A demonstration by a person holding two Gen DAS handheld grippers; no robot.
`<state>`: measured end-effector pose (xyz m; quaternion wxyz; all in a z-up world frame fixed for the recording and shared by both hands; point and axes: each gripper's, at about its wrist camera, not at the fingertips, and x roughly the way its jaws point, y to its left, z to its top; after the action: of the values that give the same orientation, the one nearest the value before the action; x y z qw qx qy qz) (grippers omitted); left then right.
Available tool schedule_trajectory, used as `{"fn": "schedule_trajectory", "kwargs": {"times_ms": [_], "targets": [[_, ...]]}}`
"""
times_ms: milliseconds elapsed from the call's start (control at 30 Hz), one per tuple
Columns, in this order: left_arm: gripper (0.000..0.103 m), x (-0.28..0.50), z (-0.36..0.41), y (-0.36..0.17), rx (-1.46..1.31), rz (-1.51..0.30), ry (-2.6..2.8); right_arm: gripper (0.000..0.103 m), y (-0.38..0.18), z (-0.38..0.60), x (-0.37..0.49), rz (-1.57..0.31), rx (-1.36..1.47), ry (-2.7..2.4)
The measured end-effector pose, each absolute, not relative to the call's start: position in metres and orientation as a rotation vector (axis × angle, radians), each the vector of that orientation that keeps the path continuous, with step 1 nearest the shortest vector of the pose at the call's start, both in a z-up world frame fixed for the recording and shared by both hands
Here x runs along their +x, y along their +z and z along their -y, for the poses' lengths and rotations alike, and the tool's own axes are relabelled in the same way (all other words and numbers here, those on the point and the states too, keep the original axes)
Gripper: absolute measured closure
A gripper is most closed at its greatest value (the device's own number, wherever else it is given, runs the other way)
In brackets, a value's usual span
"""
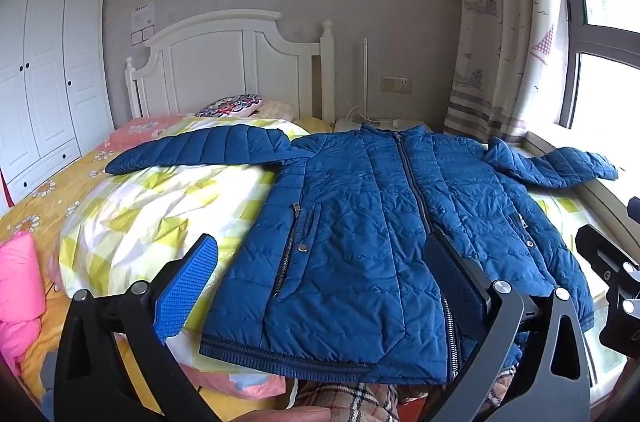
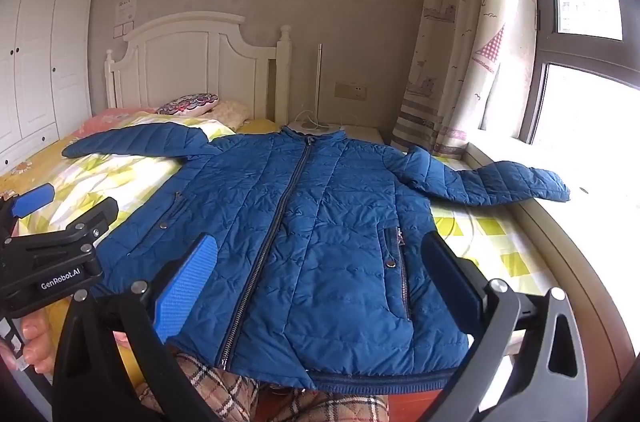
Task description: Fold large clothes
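Blue jacket [image 2: 316, 242], collar toward headboard [image 2: 188, 62]

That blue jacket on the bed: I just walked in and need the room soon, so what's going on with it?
A person is about to fold the blue jacket. It lies zipped and face up on the bed, both sleeves spread out to the sides, nothing folded yet. The person holds a gripper in each hand near the hem: the left gripper and the right gripper both hang open above the jacket, with nothing held.
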<state>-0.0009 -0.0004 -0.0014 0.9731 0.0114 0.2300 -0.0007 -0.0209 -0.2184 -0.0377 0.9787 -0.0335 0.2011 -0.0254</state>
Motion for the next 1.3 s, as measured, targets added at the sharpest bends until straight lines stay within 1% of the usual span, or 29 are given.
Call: {"fn": "schedule_trajectory", "kwargs": {"times_ms": [767, 1300], "targets": [[0.004, -0.001, -0.004, -0.007, 0.024, -0.475, 0.004, 0.002, -0.043, 0.221, -0.022, -0.393, -0.077, -0.133], [0.004, 0.0, -0.002, -0.012, 0.029, -0.492, 0.013, 0.002, -0.053, 0.219, -0.014, -0.438, -0.045, -0.111]]}}
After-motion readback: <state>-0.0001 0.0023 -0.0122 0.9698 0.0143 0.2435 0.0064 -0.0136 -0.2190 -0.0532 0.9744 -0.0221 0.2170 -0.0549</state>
